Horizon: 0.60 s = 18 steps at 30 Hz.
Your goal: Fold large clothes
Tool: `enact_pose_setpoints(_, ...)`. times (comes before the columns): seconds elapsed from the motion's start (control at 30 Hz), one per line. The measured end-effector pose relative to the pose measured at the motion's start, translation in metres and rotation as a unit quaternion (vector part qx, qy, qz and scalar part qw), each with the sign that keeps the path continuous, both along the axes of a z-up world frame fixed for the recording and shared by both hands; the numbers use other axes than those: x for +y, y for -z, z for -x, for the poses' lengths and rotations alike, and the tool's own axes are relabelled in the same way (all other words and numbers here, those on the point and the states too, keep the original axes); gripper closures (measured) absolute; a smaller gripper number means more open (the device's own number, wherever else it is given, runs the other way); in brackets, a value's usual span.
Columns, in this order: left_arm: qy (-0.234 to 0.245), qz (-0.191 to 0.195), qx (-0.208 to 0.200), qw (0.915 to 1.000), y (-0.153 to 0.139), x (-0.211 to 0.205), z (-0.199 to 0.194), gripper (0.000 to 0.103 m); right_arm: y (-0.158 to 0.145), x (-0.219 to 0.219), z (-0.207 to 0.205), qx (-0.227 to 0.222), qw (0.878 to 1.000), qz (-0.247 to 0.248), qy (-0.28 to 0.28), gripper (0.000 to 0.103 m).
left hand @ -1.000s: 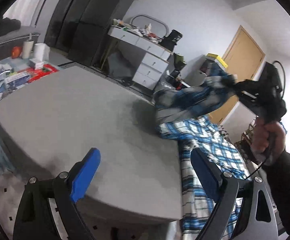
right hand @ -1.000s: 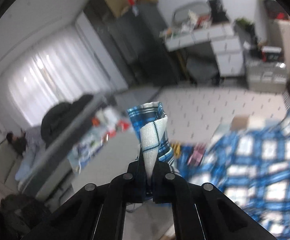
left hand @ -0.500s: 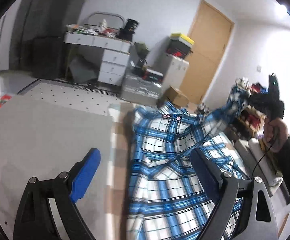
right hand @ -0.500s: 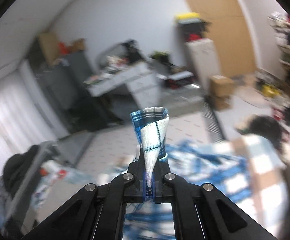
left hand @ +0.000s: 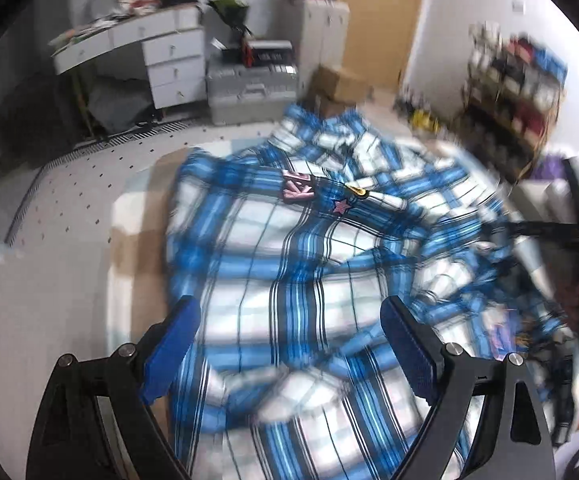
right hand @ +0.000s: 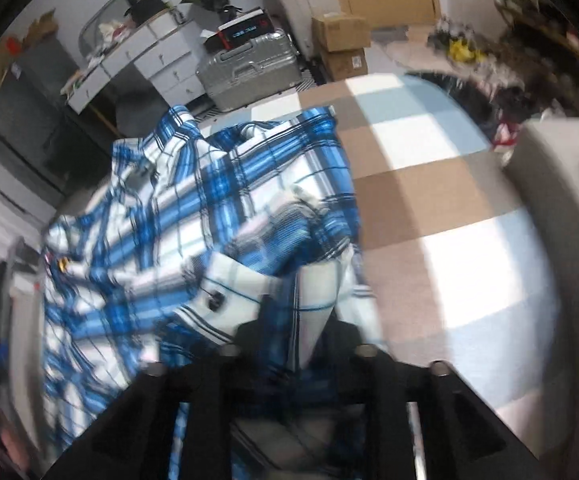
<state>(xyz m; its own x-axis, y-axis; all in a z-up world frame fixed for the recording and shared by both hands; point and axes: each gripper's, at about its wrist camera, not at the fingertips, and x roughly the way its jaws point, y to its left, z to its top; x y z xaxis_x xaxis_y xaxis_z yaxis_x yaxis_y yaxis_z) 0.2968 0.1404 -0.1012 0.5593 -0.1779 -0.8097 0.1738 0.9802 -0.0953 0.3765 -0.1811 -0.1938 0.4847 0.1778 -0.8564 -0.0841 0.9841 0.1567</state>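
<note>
A blue and white plaid shirt lies spread on a checked surface, its collar at the far end with small pink patches near it. My left gripper is open and empty, its blue pads wide apart just above the shirt's middle. My right gripper is shut on a fold of the shirt's cuff, low over the shirt's right side. The right gripper also shows at the right edge of the left wrist view, held by a hand.
A checked tan, white and pale blue cover lies under the shirt. Beyond it stand a silver suitcase, a white drawer desk, cardboard boxes, a wooden door and cluttered shelves.
Both views swung from the grey table toward the checked surface. The right gripper, still holding the cuff, came down from mid-air to the shirt. The shirt now lies spread under the left gripper.
</note>
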Motion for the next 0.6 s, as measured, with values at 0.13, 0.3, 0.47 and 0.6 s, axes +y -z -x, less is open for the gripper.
enact_pose_setpoints(0.13, 0.030, -0.065, 0.007, 0.9974, 0.007, -0.035, -0.042, 0.014, -0.031, -0.005, 0.018, -0.050, 0.998, 0.023, -0.007, 0.058)
enact_pose_setpoints(0.3, 0.081, -0.109, 0.013, 0.9907, 0.004, -0.073, -0.078, 0.014, -0.045, 0.017, 0.015, -0.073, 0.995, -0.005, -0.069, 0.025)
enact_pose_setpoints(0.47, 0.192, -0.147, -0.004, 0.9703, 0.005, -0.122, -0.085, 0.014, -0.003, 0.035, -0.006, 0.005, 0.997, -0.040, -0.069, 0.025)
enact_pose_setpoints(0.6, 0.274, -0.256, 0.033, 0.9264, 0.047, -0.167, -0.090, 0.014, 0.022, 0.044, -0.006, 0.039, 0.996, -0.035, -0.070, 0.076)
